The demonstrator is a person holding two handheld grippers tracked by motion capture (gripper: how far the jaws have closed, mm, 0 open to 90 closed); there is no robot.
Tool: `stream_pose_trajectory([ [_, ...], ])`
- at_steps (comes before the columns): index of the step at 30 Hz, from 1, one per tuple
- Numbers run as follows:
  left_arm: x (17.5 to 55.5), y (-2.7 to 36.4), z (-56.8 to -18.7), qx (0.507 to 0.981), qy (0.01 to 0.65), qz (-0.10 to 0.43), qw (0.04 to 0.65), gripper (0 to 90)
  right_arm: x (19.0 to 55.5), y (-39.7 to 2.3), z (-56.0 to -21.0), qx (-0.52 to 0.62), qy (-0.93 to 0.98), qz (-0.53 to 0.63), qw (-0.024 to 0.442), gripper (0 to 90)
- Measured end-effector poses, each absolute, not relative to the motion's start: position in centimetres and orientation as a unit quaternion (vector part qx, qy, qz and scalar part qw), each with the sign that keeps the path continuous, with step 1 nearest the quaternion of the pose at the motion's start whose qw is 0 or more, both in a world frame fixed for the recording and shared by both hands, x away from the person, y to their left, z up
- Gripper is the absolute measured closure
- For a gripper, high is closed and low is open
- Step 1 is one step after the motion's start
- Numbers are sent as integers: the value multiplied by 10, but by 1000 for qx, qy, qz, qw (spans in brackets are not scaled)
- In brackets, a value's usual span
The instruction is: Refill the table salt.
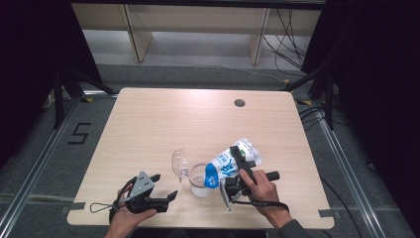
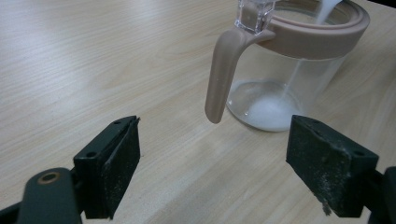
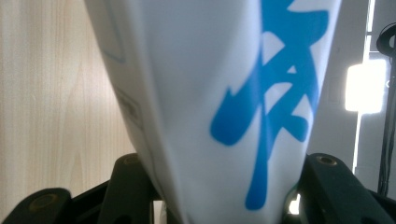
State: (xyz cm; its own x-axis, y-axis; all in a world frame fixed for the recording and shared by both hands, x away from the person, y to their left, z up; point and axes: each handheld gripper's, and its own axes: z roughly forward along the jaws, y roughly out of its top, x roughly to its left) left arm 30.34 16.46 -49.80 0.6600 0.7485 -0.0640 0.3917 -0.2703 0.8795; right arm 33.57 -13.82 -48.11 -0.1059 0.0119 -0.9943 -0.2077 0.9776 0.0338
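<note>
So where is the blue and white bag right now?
In the high view the bag is at the table's near right, clamped in the right gripper and tipped with its lower end over the clear jug.

Far tabletop (image 1: pixel 163 114) free; jug (image 1: pixel 198 179), pouch (image 1: pixel 233 161) block front.

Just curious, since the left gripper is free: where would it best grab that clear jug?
Probably the jug's beige handle. It hangs clear of the wall and faces the open left gripper, so come in level from that side, one jaw either side.
</note>
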Motion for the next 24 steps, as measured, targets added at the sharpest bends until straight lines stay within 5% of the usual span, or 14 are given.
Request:
stream_pose_trajectory([
  [24, 303, 164, -499, 774, 373, 180, 479, 174, 340, -135, -475, -119, 723, 71, 676, 545],
])
